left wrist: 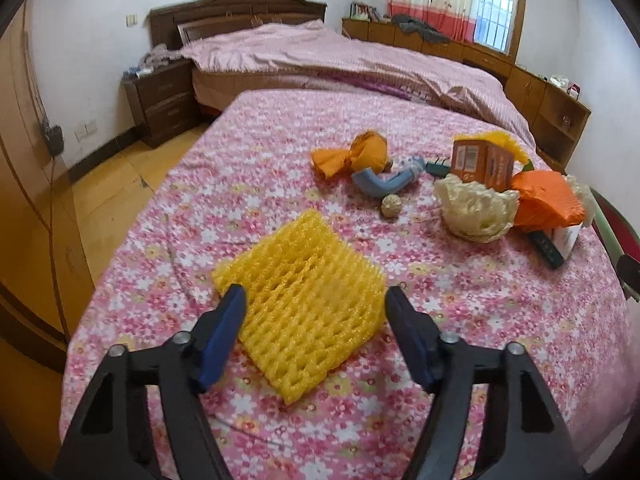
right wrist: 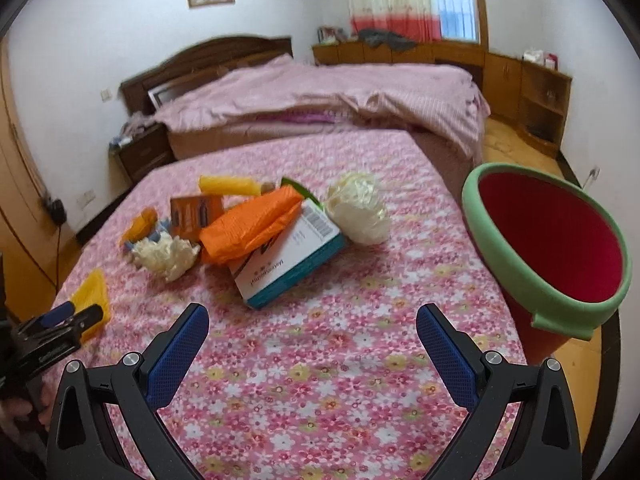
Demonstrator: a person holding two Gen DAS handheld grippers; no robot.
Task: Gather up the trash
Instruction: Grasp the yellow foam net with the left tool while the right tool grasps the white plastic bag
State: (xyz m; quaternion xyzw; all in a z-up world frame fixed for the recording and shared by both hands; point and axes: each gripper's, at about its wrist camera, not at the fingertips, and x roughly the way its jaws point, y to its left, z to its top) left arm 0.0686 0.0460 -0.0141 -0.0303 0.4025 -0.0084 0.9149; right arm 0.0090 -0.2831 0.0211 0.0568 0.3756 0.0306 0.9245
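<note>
A yellow foam net (left wrist: 304,304) lies flat on the pink flowered cloth (left wrist: 460,320). My left gripper (left wrist: 315,294) stands open around its near part, one blue pad on each side, and the net is not squeezed. Farther back lies a trash pile: orange paper (left wrist: 348,154), a cream foam wad (left wrist: 474,210), an orange bag (right wrist: 248,226) and a white and teal box (right wrist: 288,264). My right gripper (right wrist: 312,316) is open over bare cloth in front of that box, with nothing between its fingers. A red bin with a green rim (right wrist: 520,264) stands tilted at the cloth's right edge.
Behind the flowered surface is a bed with a pink cover (left wrist: 320,52) and a dark headboard. A nightstand (left wrist: 160,100) stands at the left and wooden cabinets (left wrist: 552,104) at the right. Wooden floor (left wrist: 120,184) shows left of the cloth.
</note>
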